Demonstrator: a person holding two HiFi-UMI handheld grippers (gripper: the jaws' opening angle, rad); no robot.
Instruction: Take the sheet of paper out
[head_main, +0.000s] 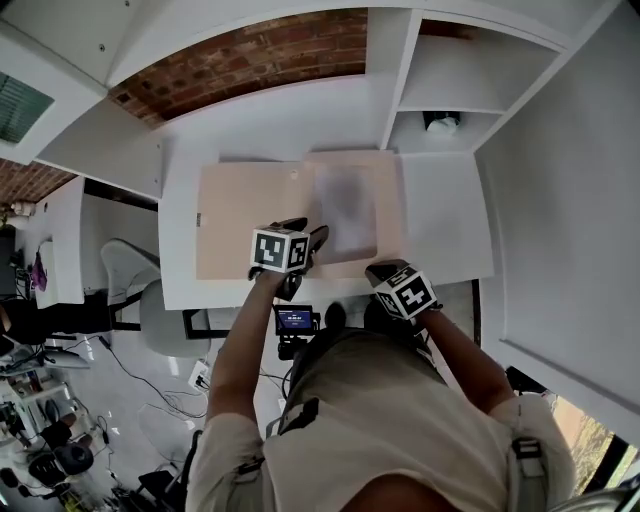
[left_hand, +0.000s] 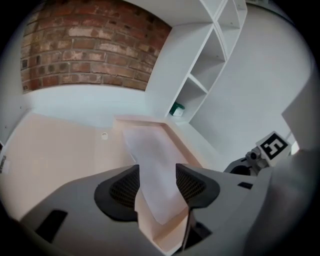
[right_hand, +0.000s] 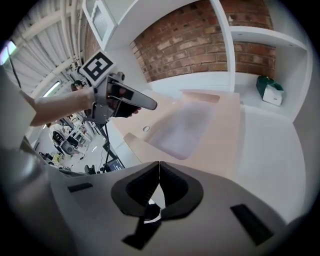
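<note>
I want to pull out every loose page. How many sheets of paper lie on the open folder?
1. The white sheet lies on the right half of the open folder; more could be hidden beneath it.

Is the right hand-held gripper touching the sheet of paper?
Apart. The right gripper view shows bare folder between the shut right hand-held gripper and the sheet of paper farther ahead.

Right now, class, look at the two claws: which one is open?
The left claw: its jaws stand apart, the sheet of paper showing through the gap. The right claw has its jaws pressed together, nothing between them.
</note>
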